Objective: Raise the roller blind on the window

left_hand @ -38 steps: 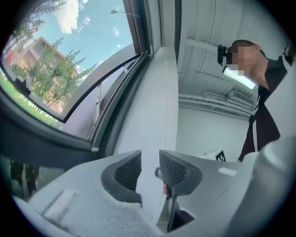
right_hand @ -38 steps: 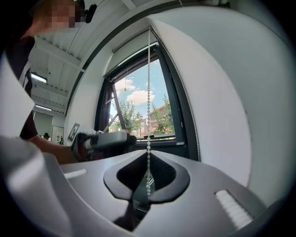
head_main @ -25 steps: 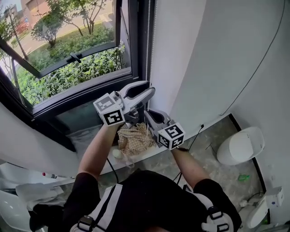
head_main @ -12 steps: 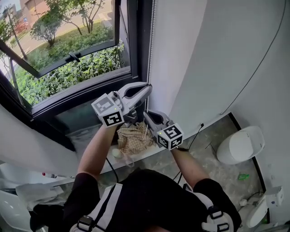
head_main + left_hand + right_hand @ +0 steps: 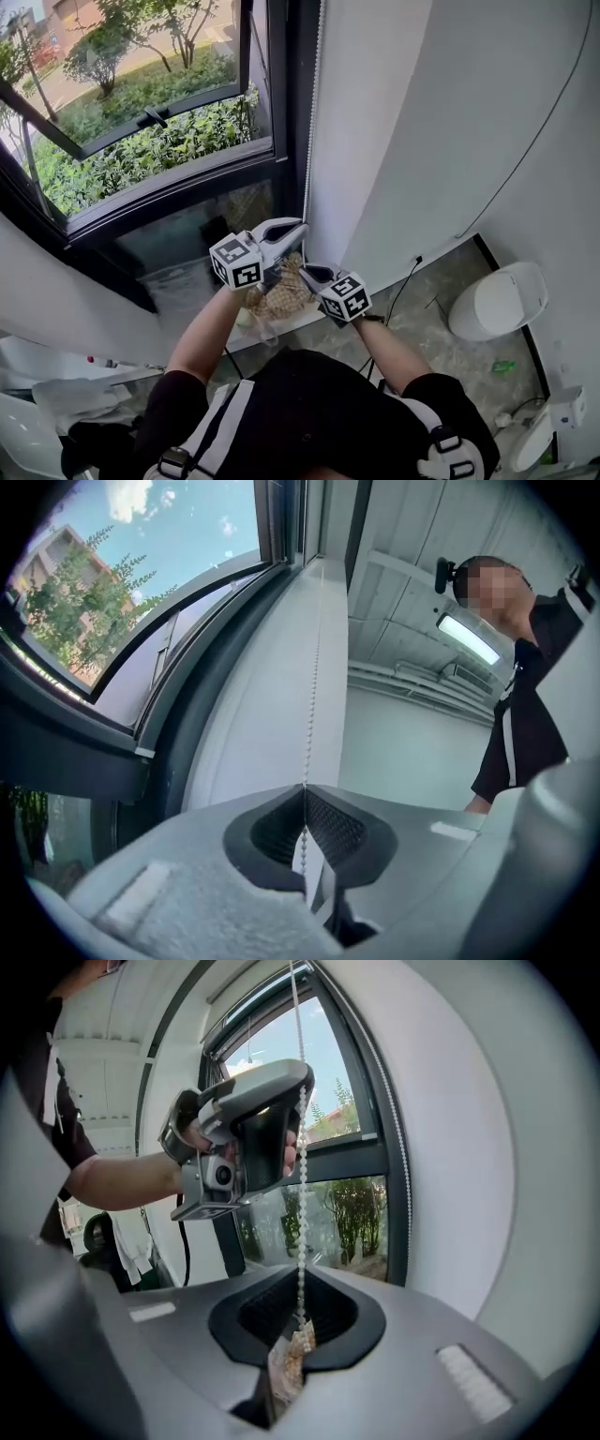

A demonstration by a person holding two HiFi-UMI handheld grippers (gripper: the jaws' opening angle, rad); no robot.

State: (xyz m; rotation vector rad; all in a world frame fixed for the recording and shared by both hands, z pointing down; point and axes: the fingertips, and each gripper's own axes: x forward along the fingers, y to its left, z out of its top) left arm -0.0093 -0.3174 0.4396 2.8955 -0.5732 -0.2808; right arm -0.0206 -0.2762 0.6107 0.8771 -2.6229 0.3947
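– So, is the blind's bead chain (image 5: 310, 122) gripped?
– Yes. It is hung beside the dark window frame (image 5: 281, 112), against the white wall (image 5: 375, 141). It is pinched in the left gripper (image 5: 296, 227), jaws pressed together on it.
– And the right gripper (image 5: 306, 273)?
– Clamped on the same chain, just below the left.

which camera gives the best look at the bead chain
The right gripper view: the bead chain hangs close and sharp, single beads distinct, down between the jaws. The left gripper view shows it rising from shut jaws; the head view only a thin line.
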